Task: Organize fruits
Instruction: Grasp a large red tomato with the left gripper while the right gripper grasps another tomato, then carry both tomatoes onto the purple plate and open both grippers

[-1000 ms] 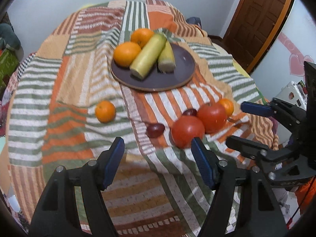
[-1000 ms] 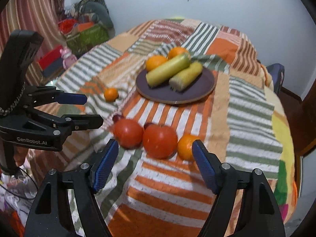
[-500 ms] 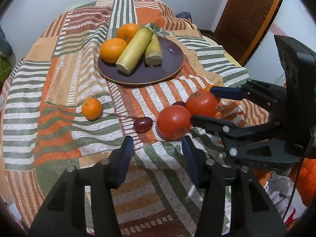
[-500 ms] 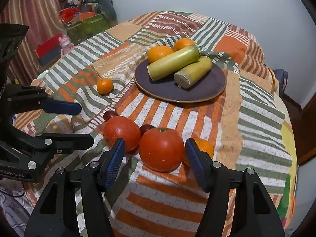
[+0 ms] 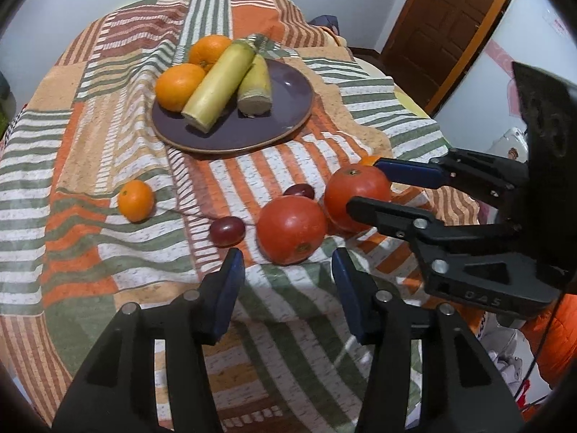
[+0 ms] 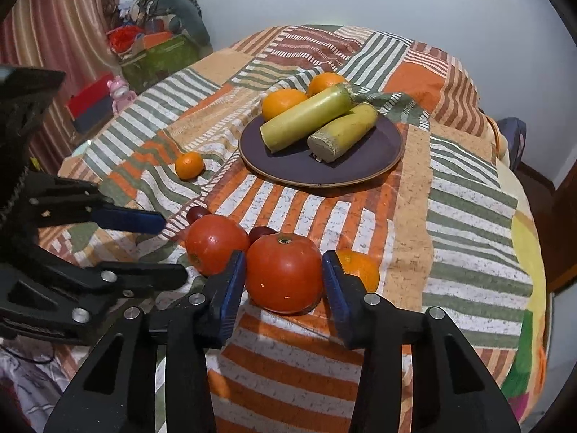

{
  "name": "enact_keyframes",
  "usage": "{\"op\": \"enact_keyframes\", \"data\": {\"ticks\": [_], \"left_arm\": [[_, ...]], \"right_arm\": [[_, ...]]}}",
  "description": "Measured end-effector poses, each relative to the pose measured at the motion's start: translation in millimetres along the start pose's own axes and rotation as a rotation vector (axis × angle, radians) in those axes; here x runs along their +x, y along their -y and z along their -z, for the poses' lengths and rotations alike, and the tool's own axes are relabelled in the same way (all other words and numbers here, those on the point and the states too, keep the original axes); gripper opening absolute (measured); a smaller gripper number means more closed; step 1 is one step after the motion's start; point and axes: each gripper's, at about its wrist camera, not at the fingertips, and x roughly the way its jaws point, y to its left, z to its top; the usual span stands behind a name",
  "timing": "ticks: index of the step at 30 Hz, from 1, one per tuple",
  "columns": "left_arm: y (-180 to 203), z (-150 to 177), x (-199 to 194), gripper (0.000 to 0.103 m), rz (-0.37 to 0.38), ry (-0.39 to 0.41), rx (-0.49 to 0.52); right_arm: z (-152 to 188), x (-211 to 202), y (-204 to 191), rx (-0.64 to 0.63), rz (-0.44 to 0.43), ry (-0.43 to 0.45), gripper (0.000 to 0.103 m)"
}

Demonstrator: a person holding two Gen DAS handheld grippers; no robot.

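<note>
A dark plate [image 5: 288, 90] [image 6: 382, 140] on the striped cloth holds two oranges [image 5: 178, 84] and two cut cane stalks [image 5: 216, 88]. Two red tomatoes lie near the front. My right gripper [image 6: 285, 285] is open with its jaws on either side of the right tomato [image 6: 285, 270] [image 5: 355, 189], close to its flanks. My left gripper [image 5: 286, 274] is open just short of the left tomato [image 5: 290, 229] [image 6: 214, 241]. Two dark grapes [image 5: 227, 230] [image 5: 298, 191], a small mandarin [image 5: 136, 200] [image 6: 189, 165] and a small orange [image 6: 359, 267] lie beside them.
The table drops off at the front and right edges. A brown door [image 5: 443, 25] stands at the right. A green box with clutter [image 6: 158, 54] and a pink toy [image 6: 120, 88] sit beyond the table's left side.
Both grippers have moved forward toward the tomatoes. The right gripper's jaws have narrowed and now flank the right tomato. The left gripper's jaws have also narrowed in front of the left tomato.
</note>
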Motion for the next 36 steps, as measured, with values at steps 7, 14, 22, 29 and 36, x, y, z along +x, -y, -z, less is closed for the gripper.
{"op": "enact_keyframes", "data": {"ticks": [7, 14, 22, 29, 36], "left_arm": [[9, -12, 12, 0.051, -0.031, 0.012, 0.032], [16, -17, 16, 0.043, -0.084, 0.045, 0.080], [6, -17, 11, 0.042, -0.053, 0.045, 0.052], [-4, -24, -9, 0.042, -0.027, 0.083, 0.024], [-19, -48, -22, 0.042, -0.031, 0.128, -0.002]], "right_arm": [[2, -27, 8, 0.026, 0.011, 0.058, 0.040], [-4, -38, 17, 0.048, 0.021, 0.091, 0.040], [-8, -38, 21, 0.060, 0.016, 0.106, 0.040], [-18, -38, 27, 0.065, 0.023, 0.124, 0.040], [-35, -33, 37, 0.066, 0.032, 0.142, 0.040]]}}
